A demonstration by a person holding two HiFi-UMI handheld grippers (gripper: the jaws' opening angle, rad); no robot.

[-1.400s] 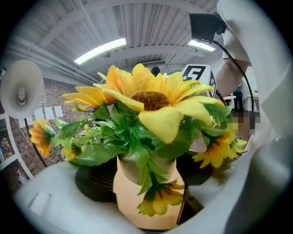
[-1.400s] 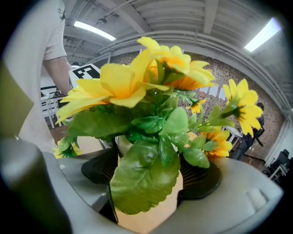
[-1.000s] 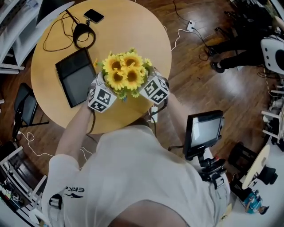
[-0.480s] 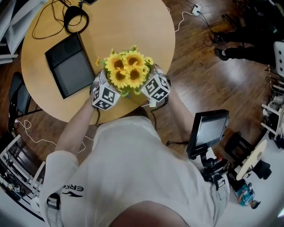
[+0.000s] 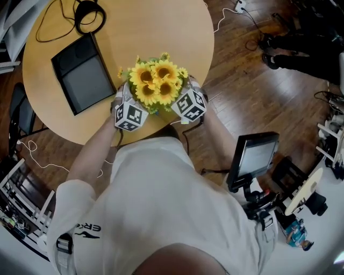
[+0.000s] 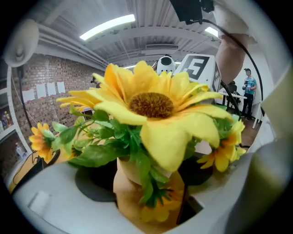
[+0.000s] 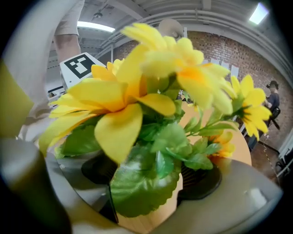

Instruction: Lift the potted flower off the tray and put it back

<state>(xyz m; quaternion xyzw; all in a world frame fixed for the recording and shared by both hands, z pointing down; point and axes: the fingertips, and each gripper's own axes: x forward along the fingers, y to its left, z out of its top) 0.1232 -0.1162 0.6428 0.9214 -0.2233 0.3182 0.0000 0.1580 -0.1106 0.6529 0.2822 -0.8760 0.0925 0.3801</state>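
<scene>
The left gripper and right gripper each clench the potted flower by its pot, from 8 and 4 o'clock. It is off the tray; the tray lies at its 10 o'clock on the desk.

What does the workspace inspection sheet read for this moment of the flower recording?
Surface: round wooden table.
Job's things: potted flower off the black tray, near the table's front edge; lifted or resting, cannot tell.
Clutter: headphones behind the tray.
Grippers: left gripper and right gripper both clamped on its pot.
Cables: headphone lead on the table; white power strip on the floor.
Surroundings: wooden floor; monitor on a stand.
</scene>
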